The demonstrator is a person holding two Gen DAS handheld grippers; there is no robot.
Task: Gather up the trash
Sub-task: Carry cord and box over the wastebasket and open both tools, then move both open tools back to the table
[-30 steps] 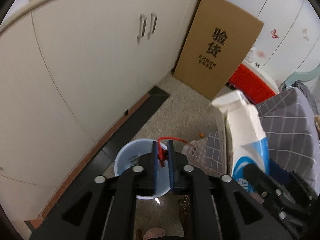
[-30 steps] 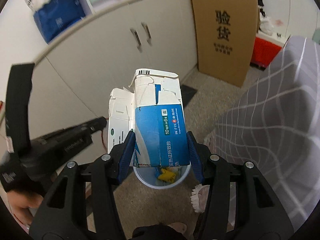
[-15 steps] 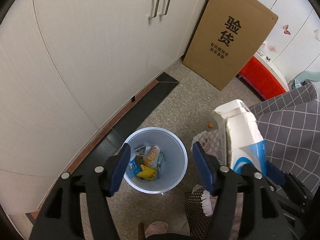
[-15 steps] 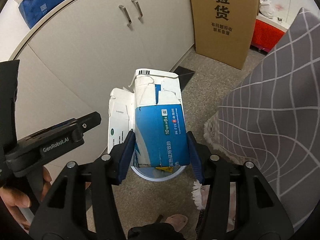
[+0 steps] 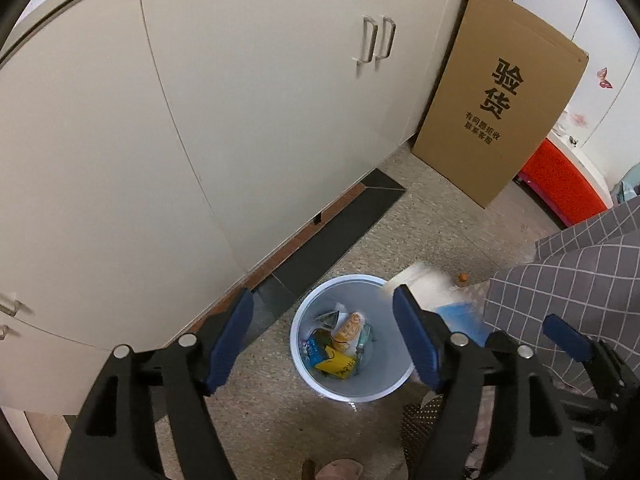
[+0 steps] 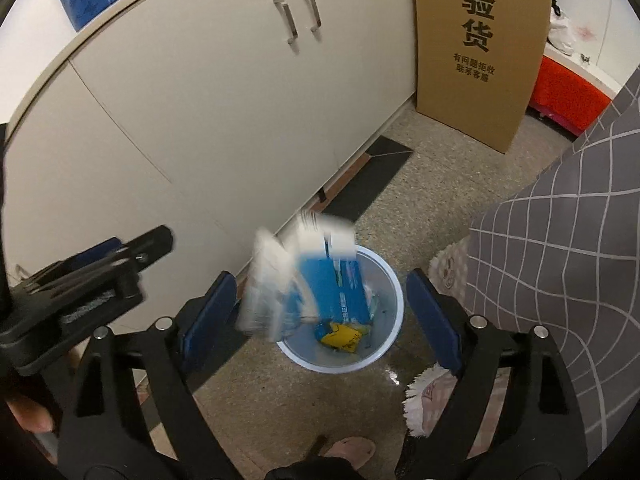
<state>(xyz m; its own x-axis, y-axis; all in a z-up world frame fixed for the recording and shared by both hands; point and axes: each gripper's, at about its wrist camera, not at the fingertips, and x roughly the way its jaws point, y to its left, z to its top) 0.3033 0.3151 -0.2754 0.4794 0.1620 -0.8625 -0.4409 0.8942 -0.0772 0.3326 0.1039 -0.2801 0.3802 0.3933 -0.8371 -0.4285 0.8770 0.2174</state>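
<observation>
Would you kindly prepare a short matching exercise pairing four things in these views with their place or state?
Things:
1. blue and white carton
2. white bin
3. cardboard box
4. right gripper

Places or states:
a. leaning upright by the cabinet
b. blurred, loose above the bin
c. jaws opening, pads off the carton
d. on the floor, wrappers inside

Pairs: 1-b, 2-d, 3-a, 4-c
</observation>
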